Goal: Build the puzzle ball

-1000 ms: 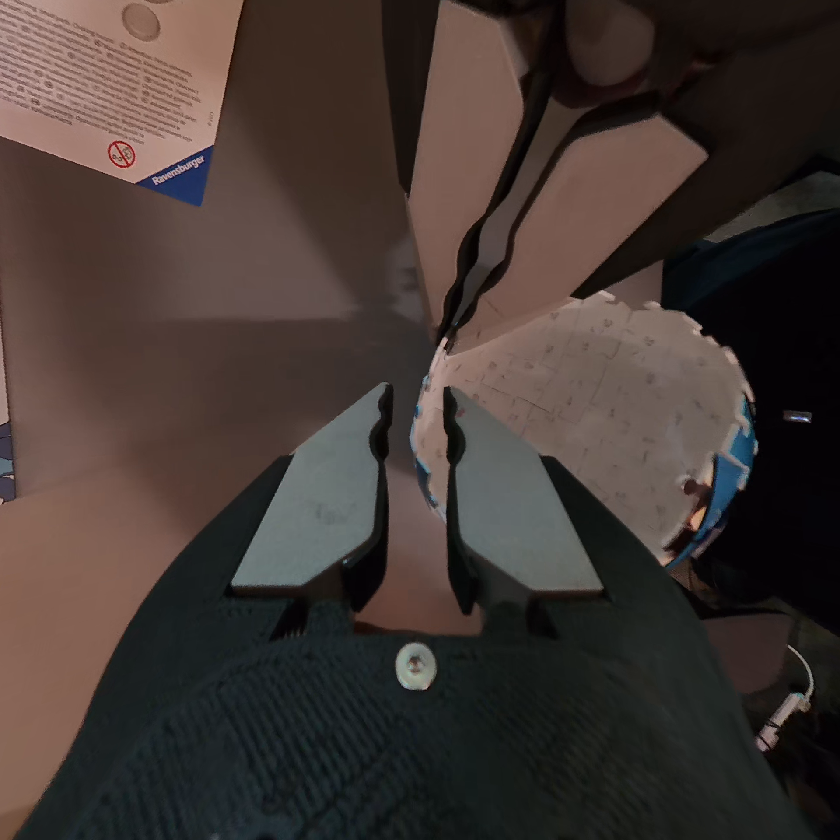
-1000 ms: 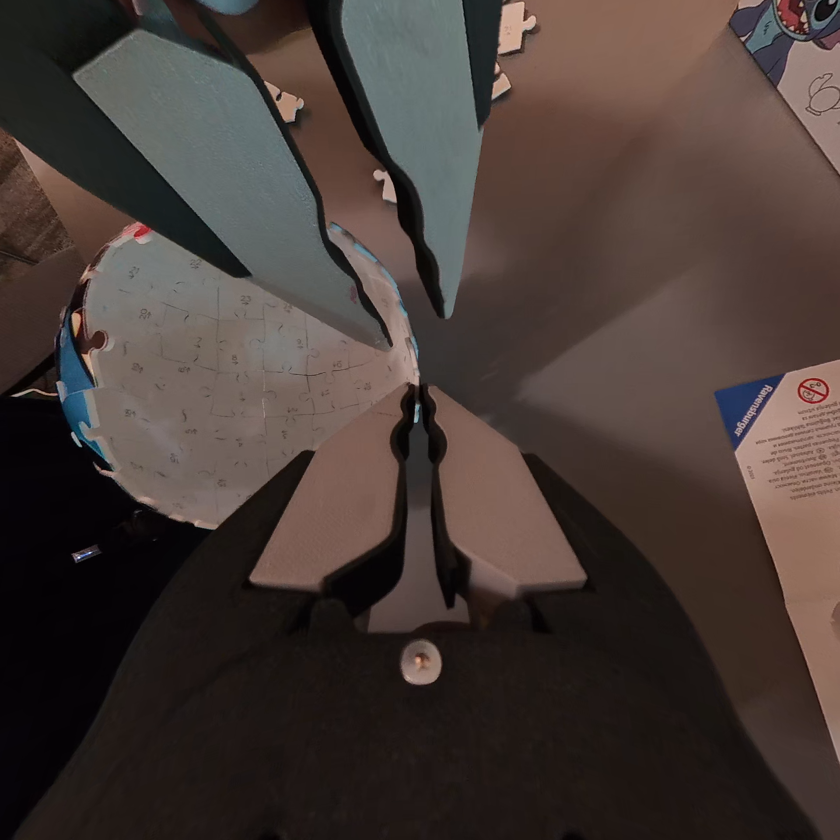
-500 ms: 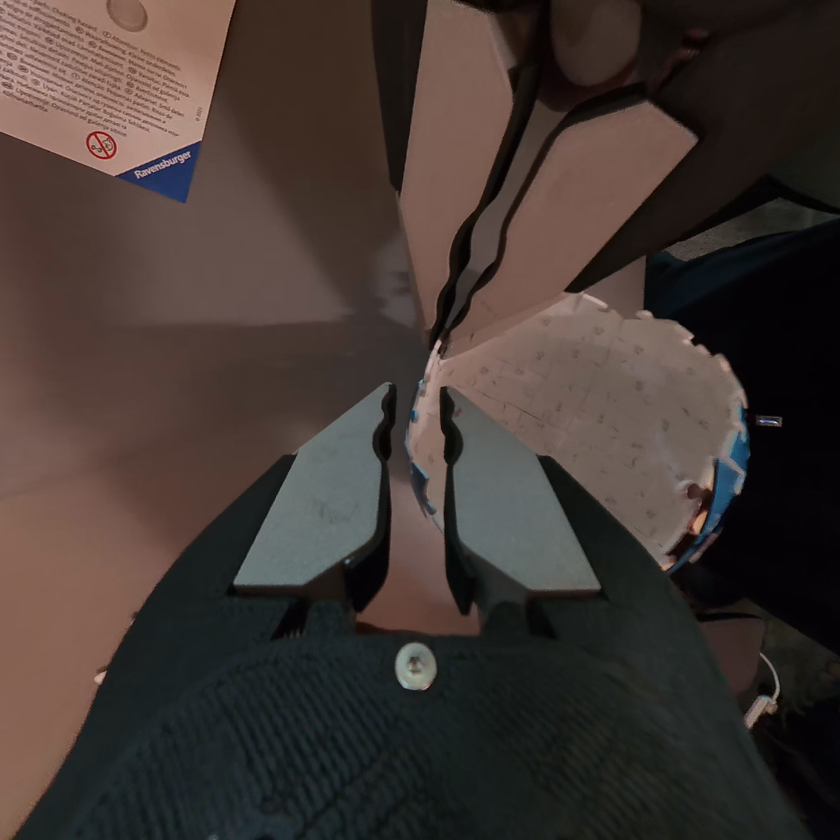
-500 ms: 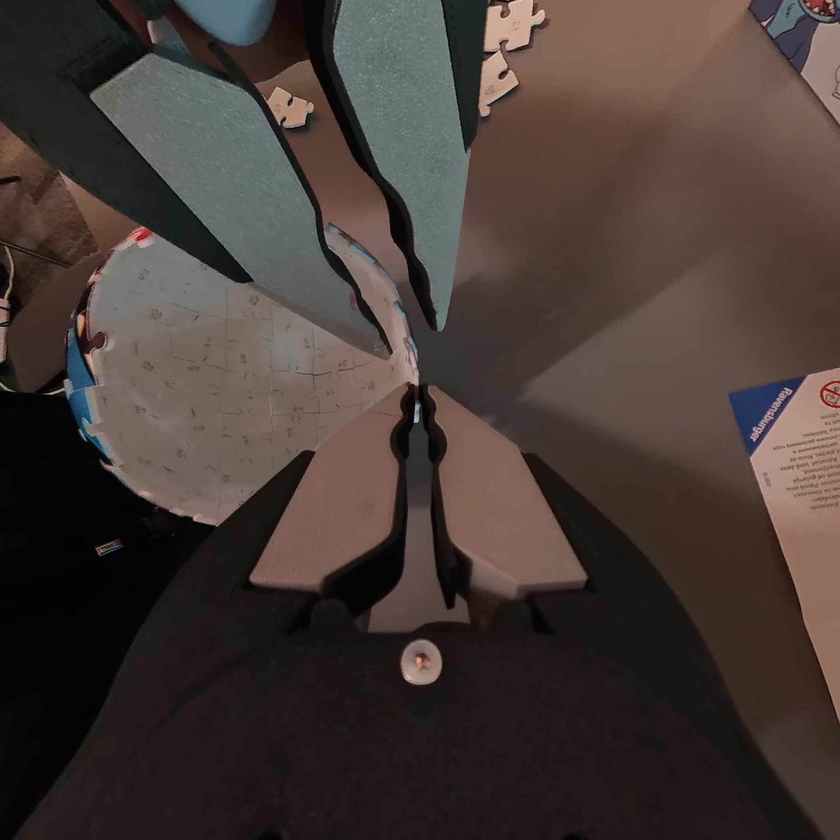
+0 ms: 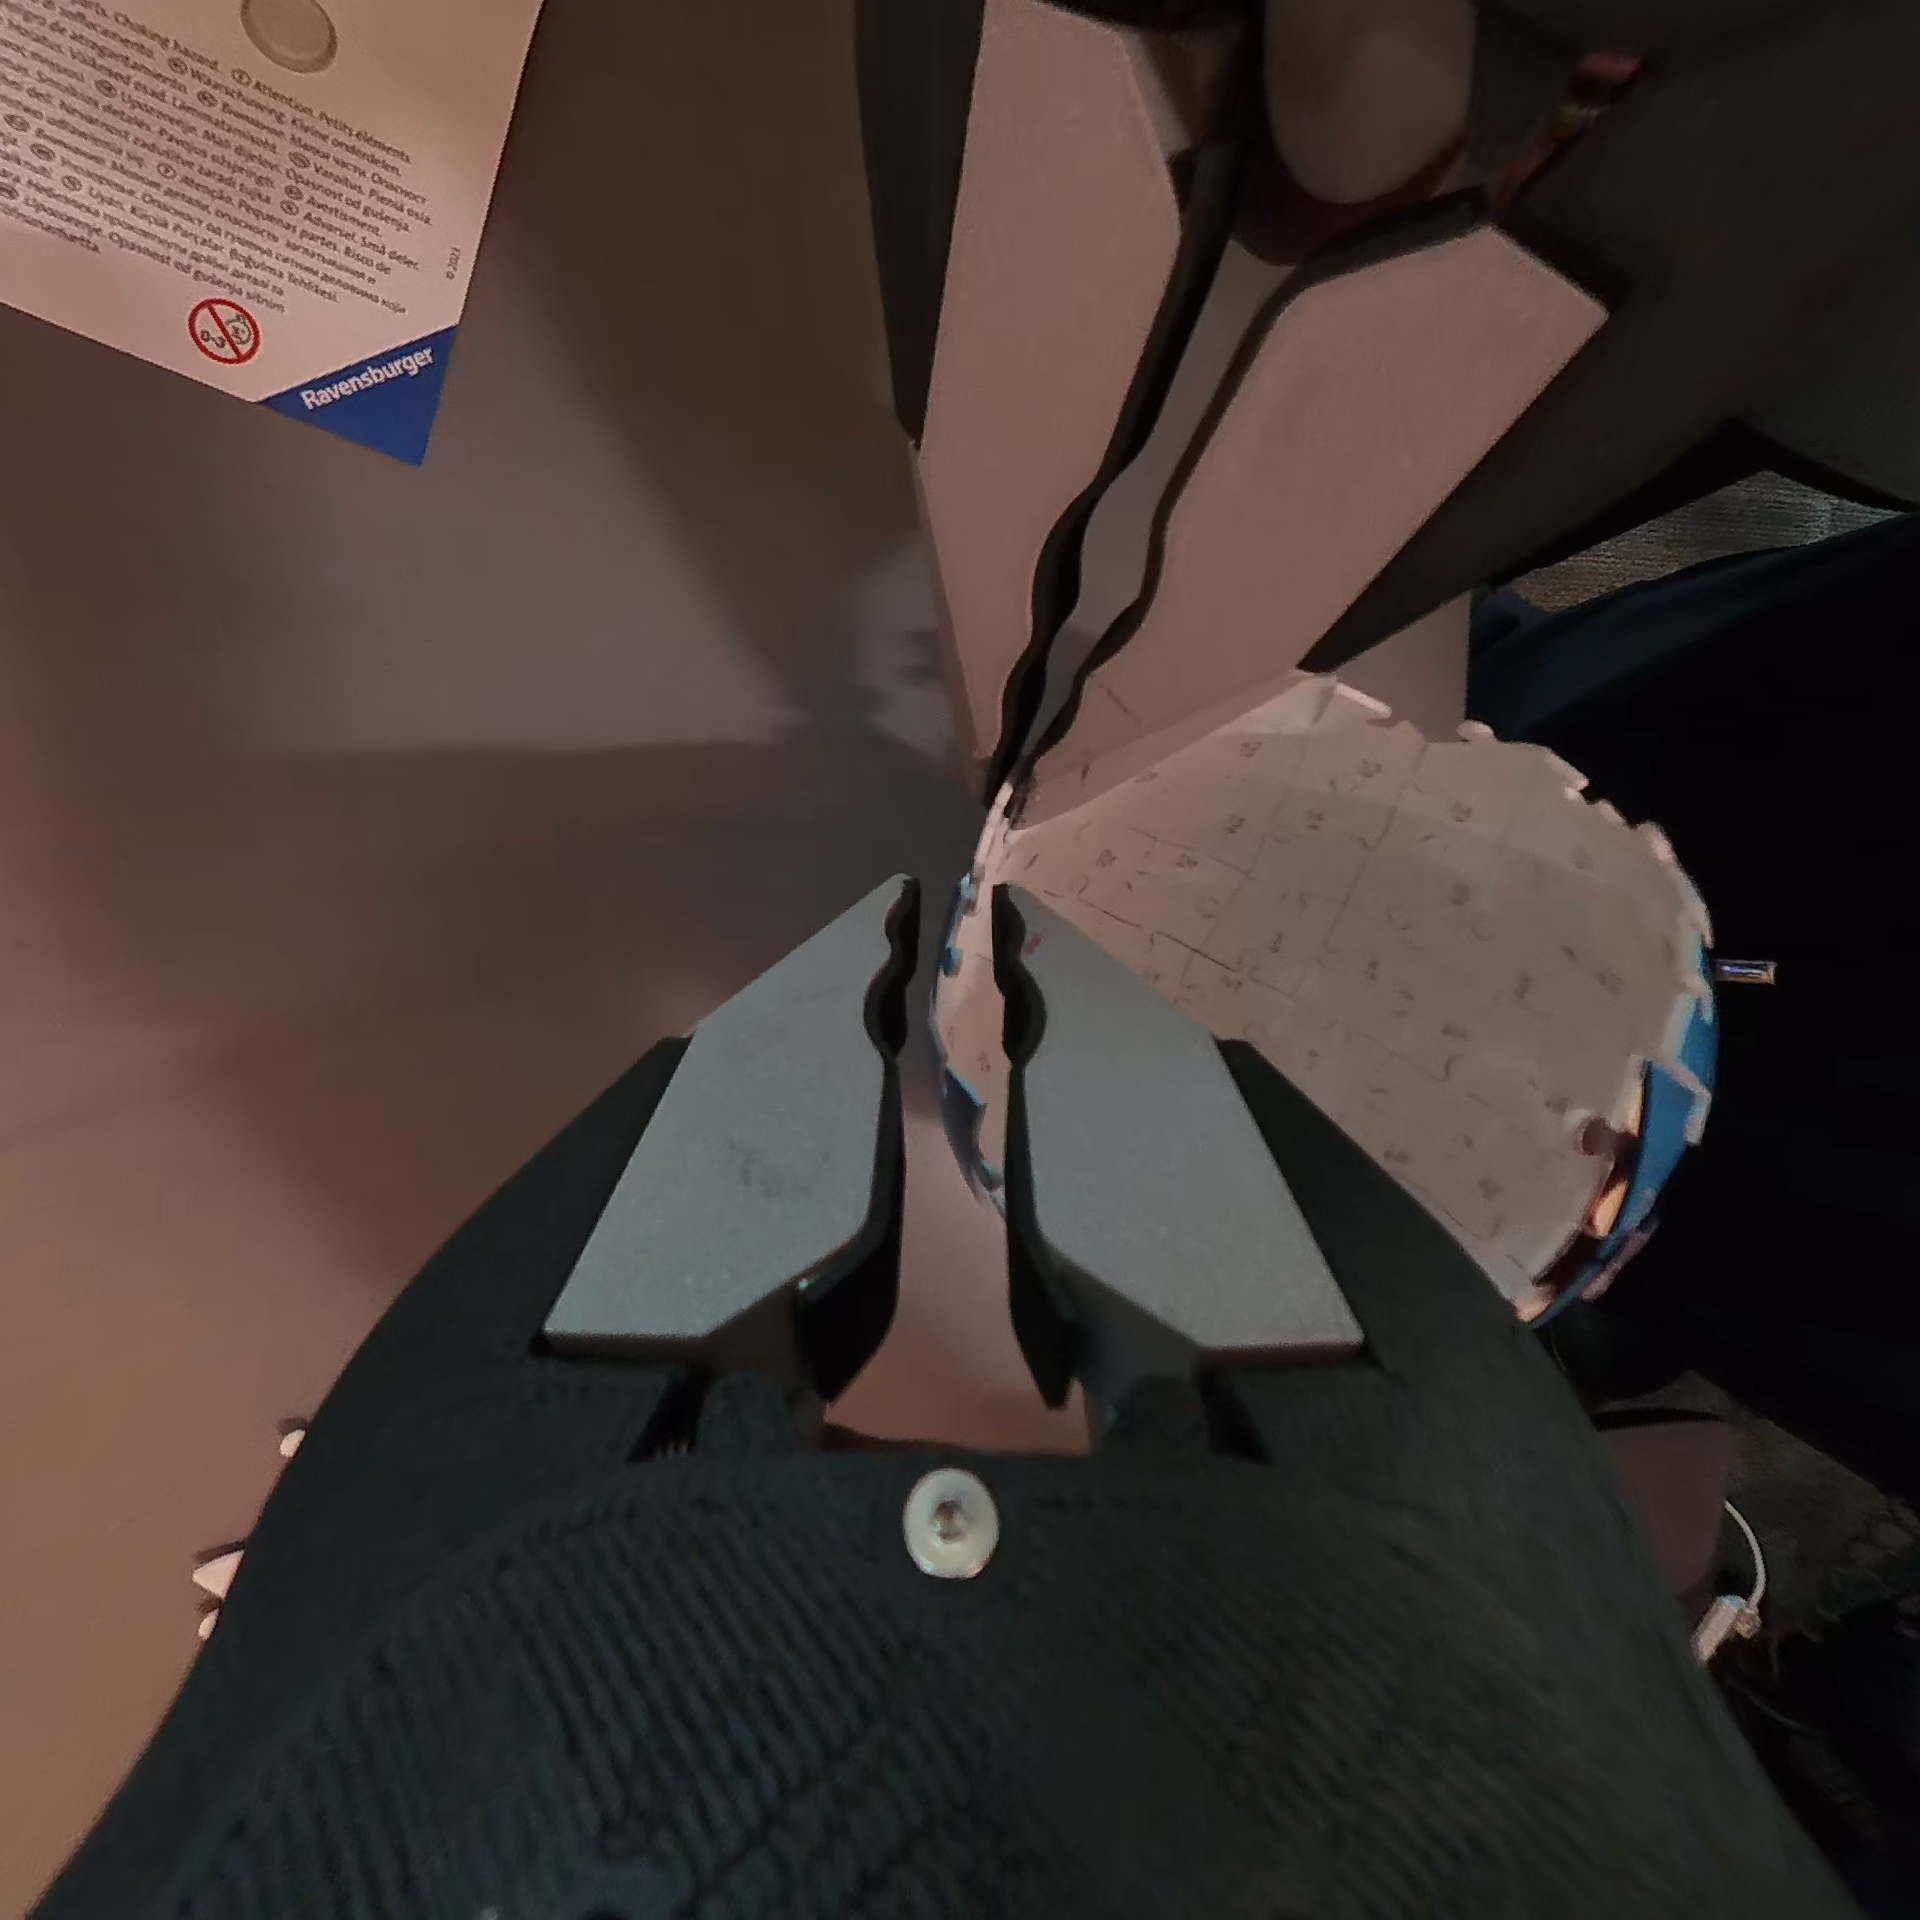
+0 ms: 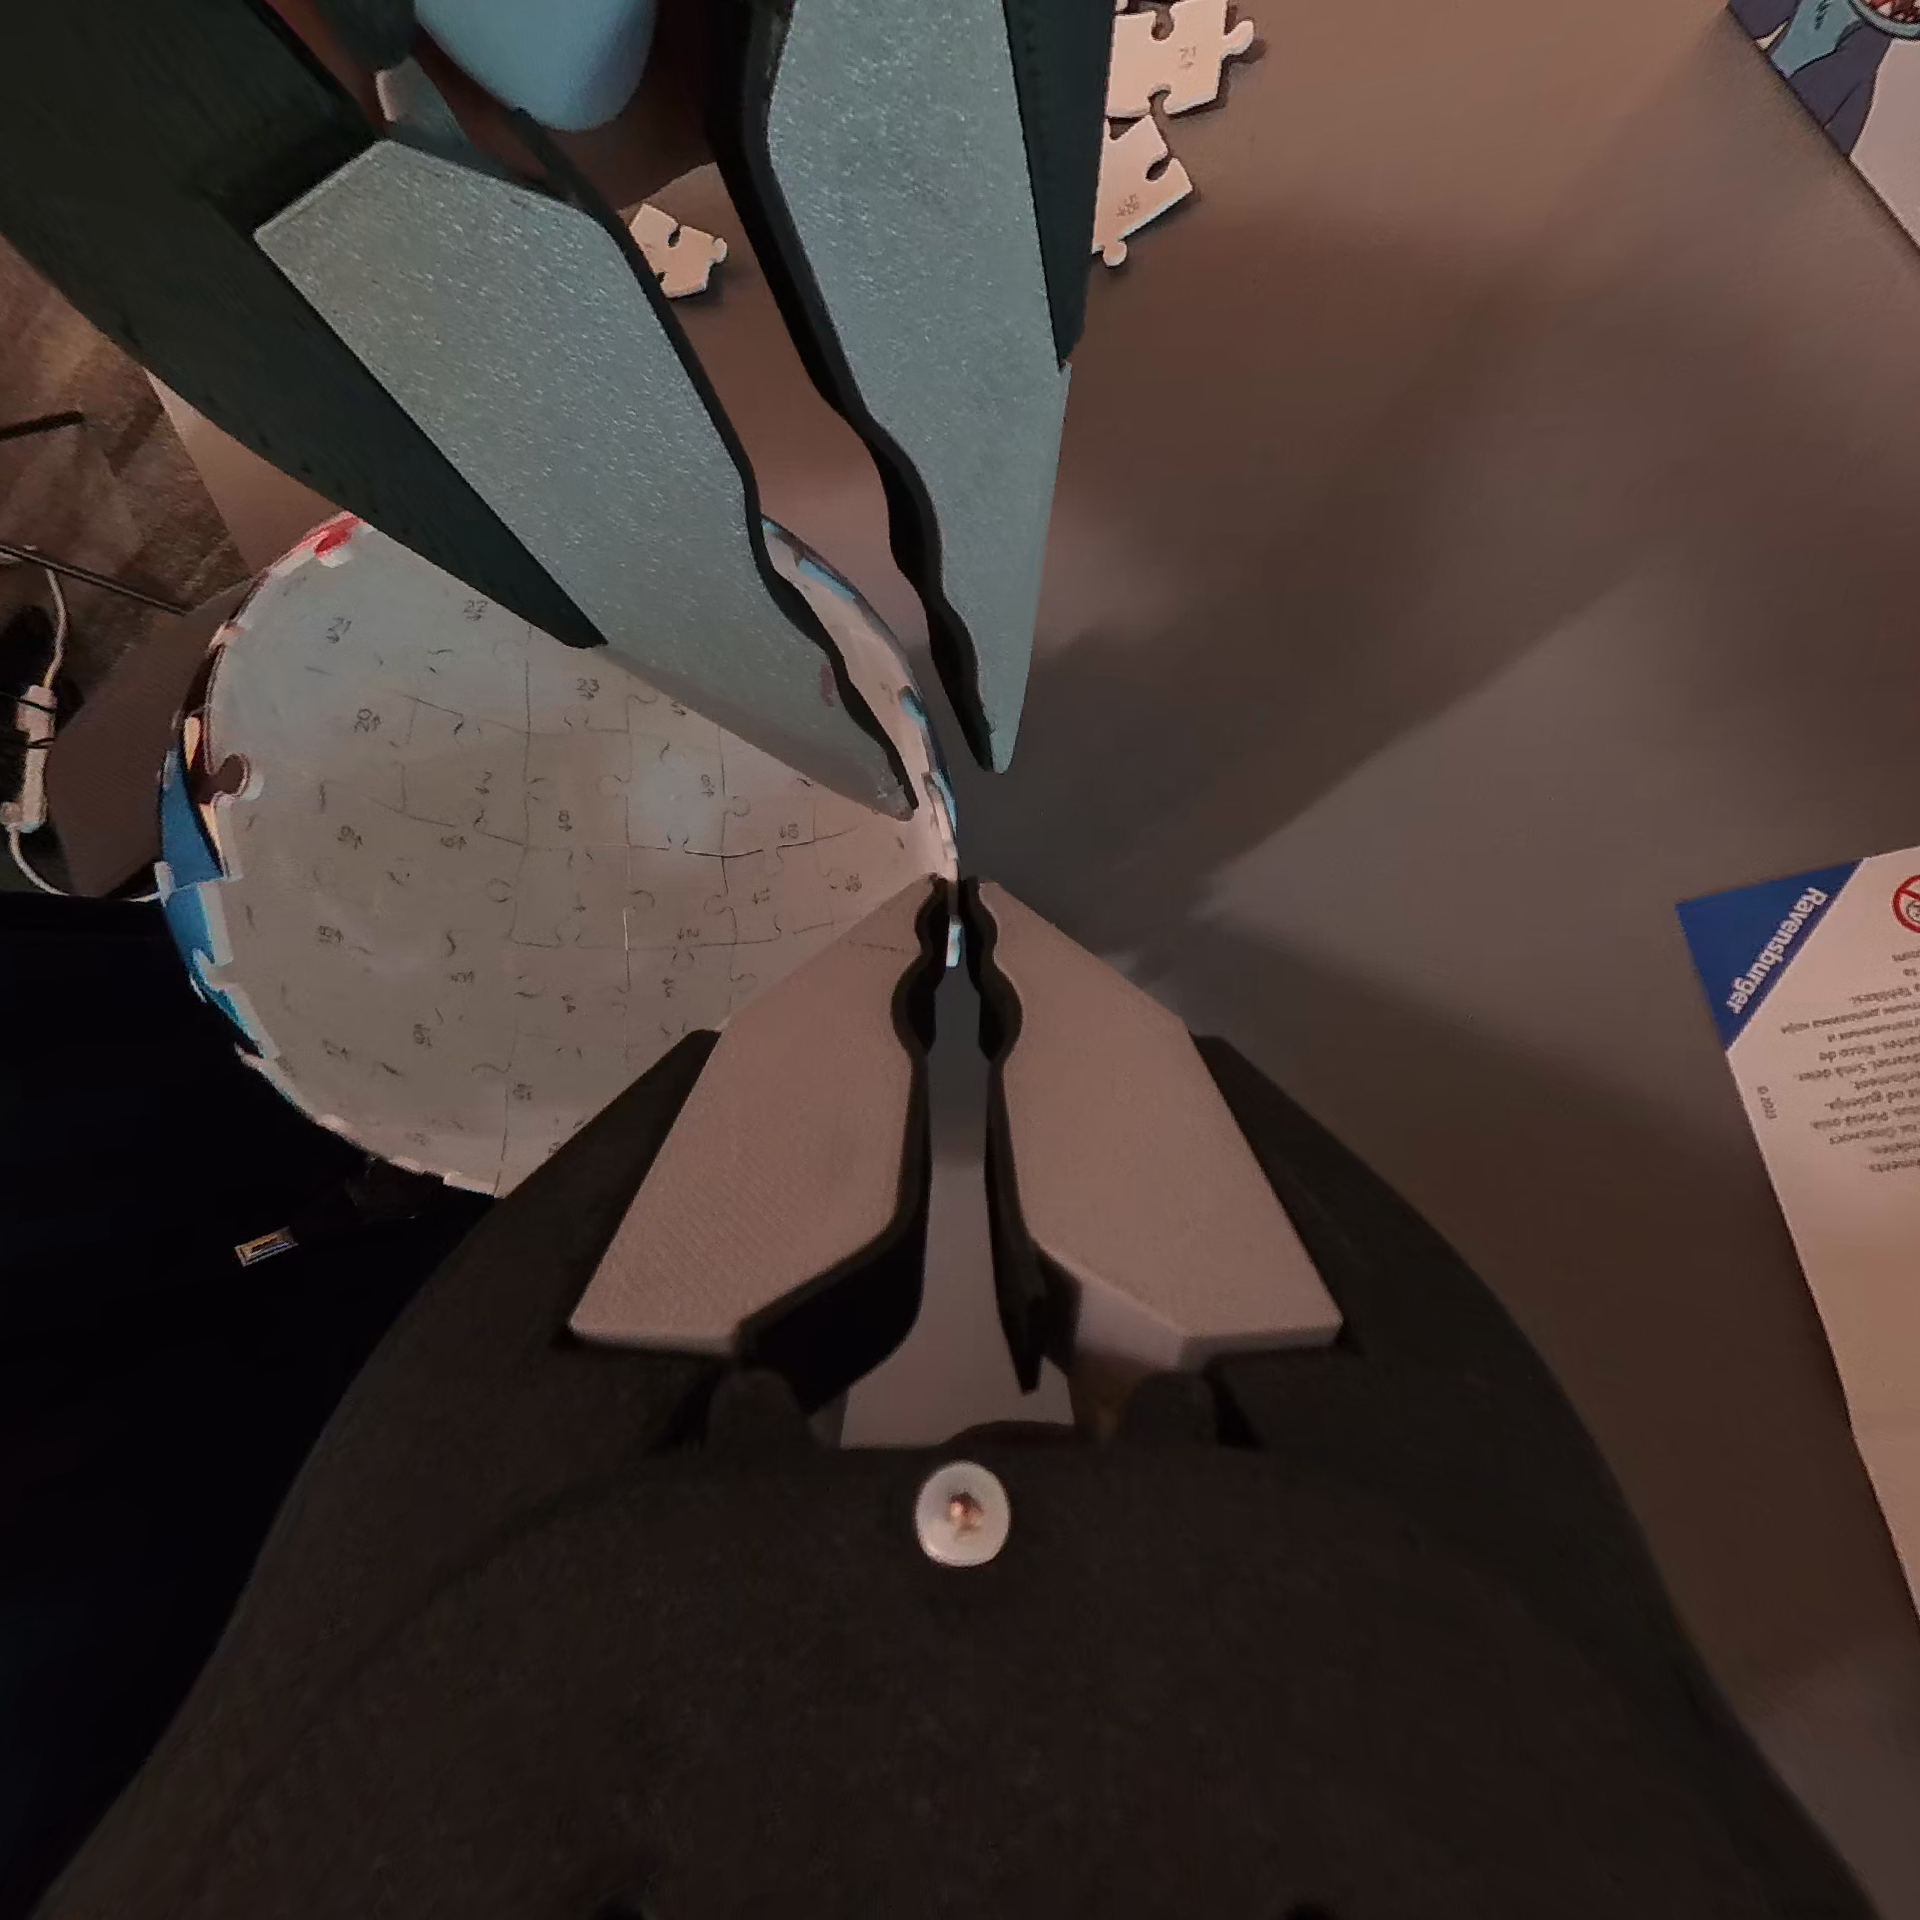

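The half-built puzzle ball (image 5: 1351, 987) sits at the near edge of the table (image 5: 468, 831), an open bowl of joined pieces, pale and numbered inside, blue on the outside. The left gripper (image 5: 954, 896) straddles its rim, one finger inside the bowl and one outside, a clear gap between them, so the grip looks loose rather than clenched. Opposite it, the right gripper (image 6: 956, 896) pinches the same rim, fingers nearly together on the thin wall of the ball (image 6: 499, 883). The table is a plain grey-brown top, dimly lit, with hard shadows fanning out from the tools; beyond its edge is dark floor. A folded leaflet (image 5: 218, 197) with a blue corner lies well apart from the ball. The right view alone shows loose puzzle pieces (image 6: 1153, 135) scattered behind the left gripper, plus a corner of a picture sheet (image 6: 1860, 94) at the top right. The left view alone shows a white cable (image 5: 1735, 1600) down by the floor.
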`<state>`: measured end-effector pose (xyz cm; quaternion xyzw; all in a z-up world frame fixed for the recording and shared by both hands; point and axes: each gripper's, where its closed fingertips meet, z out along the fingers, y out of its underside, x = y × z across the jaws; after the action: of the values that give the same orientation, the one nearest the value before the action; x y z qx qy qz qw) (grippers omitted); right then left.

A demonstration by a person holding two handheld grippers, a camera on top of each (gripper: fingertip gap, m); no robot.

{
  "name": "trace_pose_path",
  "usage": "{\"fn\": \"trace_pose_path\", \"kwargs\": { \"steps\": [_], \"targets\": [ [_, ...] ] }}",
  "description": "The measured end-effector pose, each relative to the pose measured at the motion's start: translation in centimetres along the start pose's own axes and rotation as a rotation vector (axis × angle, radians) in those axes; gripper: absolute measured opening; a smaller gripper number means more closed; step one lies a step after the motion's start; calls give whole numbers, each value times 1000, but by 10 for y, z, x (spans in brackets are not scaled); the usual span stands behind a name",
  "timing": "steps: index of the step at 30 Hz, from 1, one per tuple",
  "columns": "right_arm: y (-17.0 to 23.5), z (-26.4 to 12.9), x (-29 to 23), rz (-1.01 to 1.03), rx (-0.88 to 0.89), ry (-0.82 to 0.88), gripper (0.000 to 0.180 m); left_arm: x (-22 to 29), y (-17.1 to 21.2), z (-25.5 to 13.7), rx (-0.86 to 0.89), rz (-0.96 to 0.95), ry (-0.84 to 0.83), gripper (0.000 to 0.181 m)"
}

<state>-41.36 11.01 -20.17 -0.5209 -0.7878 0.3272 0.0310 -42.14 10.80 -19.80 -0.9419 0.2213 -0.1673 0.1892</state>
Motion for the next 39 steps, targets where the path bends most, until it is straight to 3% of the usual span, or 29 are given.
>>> {"fn": "trace_pose_path", "kwargs": {
  "steps": [39],
  "targets": [
    [0,0,1,-6,-25,13,0,1,5,5,-41,15,8,6]
  ]
}}
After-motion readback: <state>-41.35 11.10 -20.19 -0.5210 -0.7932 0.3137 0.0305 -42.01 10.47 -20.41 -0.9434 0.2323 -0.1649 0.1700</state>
